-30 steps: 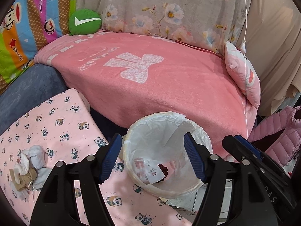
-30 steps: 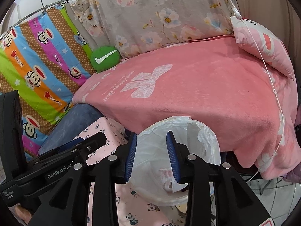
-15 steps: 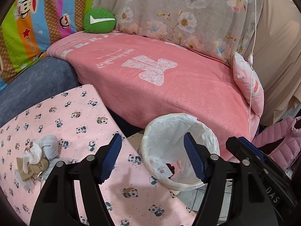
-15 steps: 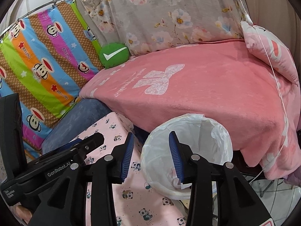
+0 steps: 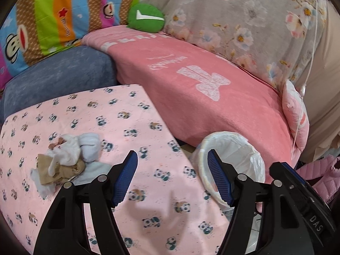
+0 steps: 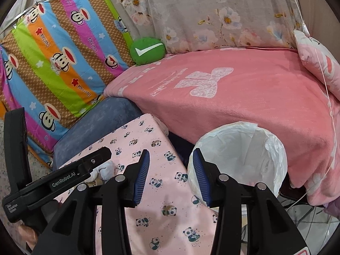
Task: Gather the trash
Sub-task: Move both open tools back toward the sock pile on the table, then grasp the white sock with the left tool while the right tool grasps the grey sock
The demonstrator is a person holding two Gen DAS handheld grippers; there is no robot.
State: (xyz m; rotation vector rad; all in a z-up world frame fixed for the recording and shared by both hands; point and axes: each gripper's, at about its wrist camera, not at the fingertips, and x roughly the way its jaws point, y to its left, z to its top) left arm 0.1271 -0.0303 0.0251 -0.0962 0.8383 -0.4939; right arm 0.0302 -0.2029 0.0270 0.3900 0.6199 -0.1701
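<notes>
A heap of crumpled white and tan tissues [image 5: 68, 161] lies on the pink panda-print cloth [image 5: 136, 127], left of my left gripper [image 5: 172, 170]. That gripper hangs open and empty over the cloth, its right finger before the white-lined bin [image 5: 240, 148]. In the right wrist view the same bin [image 6: 244, 148] stands at the cloth's right edge. My right gripper [image 6: 172, 170] is empty and its jaws are opening above the cloth [image 6: 148, 140], between tissues and bin. Part of the tissue heap [image 6: 106, 170] peeks out behind the left gripper's body [image 6: 61, 182].
A pink blanket [image 5: 212, 89] covers the bed behind the bin. A green round cushion [image 5: 146, 19], a striped monkey-print sheet [image 6: 53, 63], a floral cover [image 5: 244, 21] and a blue-grey cushion [image 5: 59, 78] ring the back. A pink jacket [image 5: 318, 174] lies at far right.
Both grippers have swung left, away from above the bin and over the panda cloth. The tissue heap has come closer to centre in the left view. The right gripper's jaws have widened.
</notes>
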